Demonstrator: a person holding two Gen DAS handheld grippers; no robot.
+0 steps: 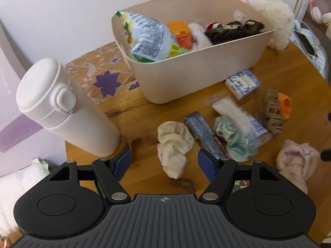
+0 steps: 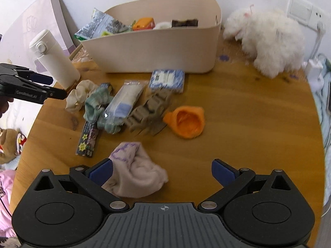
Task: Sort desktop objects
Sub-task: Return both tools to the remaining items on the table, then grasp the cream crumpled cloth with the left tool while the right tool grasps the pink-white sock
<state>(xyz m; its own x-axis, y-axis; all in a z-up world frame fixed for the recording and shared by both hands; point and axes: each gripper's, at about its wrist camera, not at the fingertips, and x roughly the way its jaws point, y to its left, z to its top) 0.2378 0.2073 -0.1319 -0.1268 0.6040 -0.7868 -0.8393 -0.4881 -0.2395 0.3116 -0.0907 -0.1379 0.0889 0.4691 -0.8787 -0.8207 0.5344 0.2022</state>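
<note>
Lining up two sock grabs
Left gripper (image 1: 164, 164) wide open, empty, cream sock (image 1: 173, 146) at 12; right gripper (image 2: 162, 173) likewise, pink sock (image 2: 134, 175) at 10.

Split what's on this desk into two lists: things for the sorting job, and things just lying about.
For the job:
beige bin
cream sock
pink sock
green sock
orange sock
tissue pack
hair claw

Lying about:
white bottle
fluffy white toy
headphones

Home bedrm: plush toy (image 2: 266, 39), headphones (image 1: 319, 7), pillow (image 1: 20, 184).
</note>
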